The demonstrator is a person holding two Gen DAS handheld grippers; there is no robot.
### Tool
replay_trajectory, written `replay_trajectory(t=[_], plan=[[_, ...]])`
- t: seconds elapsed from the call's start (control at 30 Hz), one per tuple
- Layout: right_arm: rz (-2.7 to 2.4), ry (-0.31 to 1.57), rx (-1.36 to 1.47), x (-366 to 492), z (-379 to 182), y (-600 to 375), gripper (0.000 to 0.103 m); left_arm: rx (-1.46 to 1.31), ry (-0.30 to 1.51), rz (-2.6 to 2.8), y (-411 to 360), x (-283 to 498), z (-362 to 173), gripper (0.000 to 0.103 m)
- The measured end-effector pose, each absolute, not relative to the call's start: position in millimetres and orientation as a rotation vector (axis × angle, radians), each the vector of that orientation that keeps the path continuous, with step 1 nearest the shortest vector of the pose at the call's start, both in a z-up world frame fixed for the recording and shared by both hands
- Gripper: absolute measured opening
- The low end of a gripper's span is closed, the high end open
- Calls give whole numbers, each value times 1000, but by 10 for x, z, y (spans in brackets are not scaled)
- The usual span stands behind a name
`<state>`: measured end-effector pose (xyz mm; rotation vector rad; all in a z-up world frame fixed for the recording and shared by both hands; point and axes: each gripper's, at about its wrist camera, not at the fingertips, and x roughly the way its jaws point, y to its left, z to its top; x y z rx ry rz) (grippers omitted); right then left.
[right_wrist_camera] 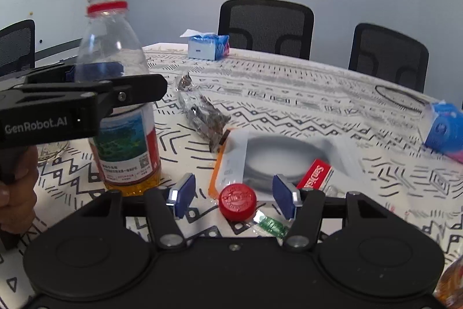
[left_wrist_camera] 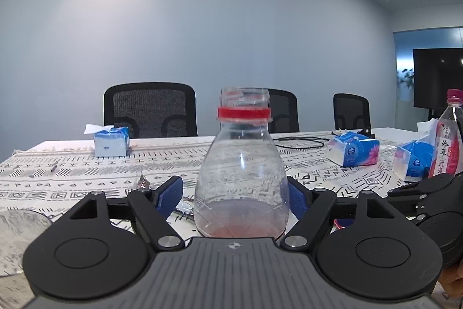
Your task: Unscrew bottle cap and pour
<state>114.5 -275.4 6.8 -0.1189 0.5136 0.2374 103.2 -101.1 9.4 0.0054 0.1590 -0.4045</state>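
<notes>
Hand [right_wrist_camera: 14, 193]: at the far left edge of the right wrist view, wrapped round the left tool's handle.

Left gripper [left_wrist_camera: 235, 194]: blue pads pressed against both sides of the bottle's clear upper body, pinching it.

Bottle [right_wrist_camera: 121, 106]: upright on the patterned tablecloth [right_wrist_camera: 289, 94], mouth uncapped, red ring left on the neck, a low level of amber liquid at the base.

Tissue box [right_wrist_camera: 207, 47]: blue, at the table's far side, before a black mesh chair [right_wrist_camera: 264, 25].

Crumpled wrapper [right_wrist_camera: 199, 112]: dark foil, lying just right of the bottle.

Red cap [right_wrist_camera: 238, 201]: lying top-up on the cloth between the right tool's pads, touching neither.

Right gripper [right_wrist_camera: 234, 197]: fingers spread, holding nothing.

Clear pouch [right_wrist_camera: 277, 158]: behind the cap, with a red card at its right edge.
</notes>
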Motion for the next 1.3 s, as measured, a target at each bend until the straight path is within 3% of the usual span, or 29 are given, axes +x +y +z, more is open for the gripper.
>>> replay_trajectory(t=[0.33, 0.53, 0.6, 1.3], plan=[[192, 462, -30, 765, 315, -2586, 65, -7, 205, -327, -724, 543, 309, 85], [186, 371, 42, 508, 503, -2386, 74, -40, 218, -208, -424, 238, 531, 87], [186, 365, 68, 445, 543, -2320, 75, -61, 234, -155, -287, 125, 577, 98], [187, 350, 40, 116, 681, -1928, 83, -92, 298, -6, 34, -236, 674, 98]])
